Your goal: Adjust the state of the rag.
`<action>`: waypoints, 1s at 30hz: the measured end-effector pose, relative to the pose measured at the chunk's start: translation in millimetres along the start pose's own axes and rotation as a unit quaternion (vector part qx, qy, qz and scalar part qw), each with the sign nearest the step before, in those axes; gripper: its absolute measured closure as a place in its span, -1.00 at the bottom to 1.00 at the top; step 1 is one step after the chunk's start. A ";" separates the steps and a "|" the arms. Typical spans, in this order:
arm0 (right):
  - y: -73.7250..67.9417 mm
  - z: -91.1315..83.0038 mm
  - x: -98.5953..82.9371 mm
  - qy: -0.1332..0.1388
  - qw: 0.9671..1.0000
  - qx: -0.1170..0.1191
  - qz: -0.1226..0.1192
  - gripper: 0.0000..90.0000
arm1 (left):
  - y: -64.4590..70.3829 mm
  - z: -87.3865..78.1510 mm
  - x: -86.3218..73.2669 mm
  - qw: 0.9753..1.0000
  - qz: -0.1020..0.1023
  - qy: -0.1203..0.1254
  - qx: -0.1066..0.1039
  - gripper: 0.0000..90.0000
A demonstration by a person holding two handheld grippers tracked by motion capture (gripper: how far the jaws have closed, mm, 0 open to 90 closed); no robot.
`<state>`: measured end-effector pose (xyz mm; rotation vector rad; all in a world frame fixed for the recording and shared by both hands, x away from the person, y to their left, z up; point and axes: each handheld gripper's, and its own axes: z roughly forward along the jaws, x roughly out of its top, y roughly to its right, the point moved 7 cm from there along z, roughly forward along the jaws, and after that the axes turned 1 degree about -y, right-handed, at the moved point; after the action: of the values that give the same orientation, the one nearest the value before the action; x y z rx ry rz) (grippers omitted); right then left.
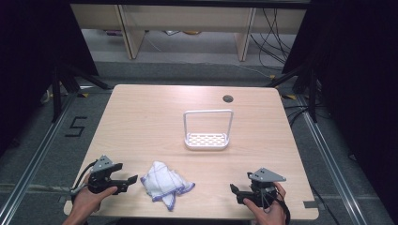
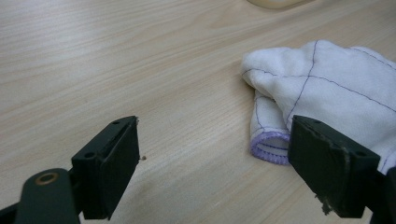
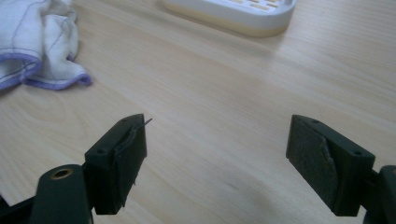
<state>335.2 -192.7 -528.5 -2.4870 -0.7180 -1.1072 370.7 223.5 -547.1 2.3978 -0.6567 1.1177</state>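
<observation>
A crumpled white cloth [image 1: 164,183] with thin purple lines and a purple hem lies near the table's front edge, between both hands. My left gripper [image 1: 133,180] rests just left of it, open, jaws pointing at the cloth [image 2: 322,88] with nothing between them. The left gripper [image 2: 212,168] has its right jaw close beside the cloth's rolled hem. My right gripper [image 1: 234,191] sits at the front right, open and empty, jaws facing left. Over bare wood, the right gripper [image 3: 217,158] has the cloth [image 3: 37,42] off to its upper left.
A white rack [image 1: 207,139] with a slotted base and a tall wire hoop stands at the table's middle; its base [image 3: 233,14] lies ahead of the right gripper. A round cable hole [image 1: 228,98] is at the far right. Floor rails flank the table.
</observation>
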 end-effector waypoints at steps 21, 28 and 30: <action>-66.8 27.5 32.8 0.006 0.992 0.086 -0.089 -0.27 | 1.0 -0.1 0.1 1.000 -0.001 0.000 0.000 -0.64; -86.9 41.8 46.2 0.000 0.988 0.100 -0.116 -0.12 | -1.8 -0.6 0.6 1.000 -0.007 0.006 0.004 -0.64; -97.2 48.6 55.3 0.008 0.984 0.107 -0.140 -0.03 | -2.3 -1.7 0.5 1.000 -0.004 0.002 0.001 -0.64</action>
<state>340.8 -72.4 -509.4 -2.2420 -1.1456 -1.0740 371.2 226.2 -546.1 2.3971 -0.6440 1.1203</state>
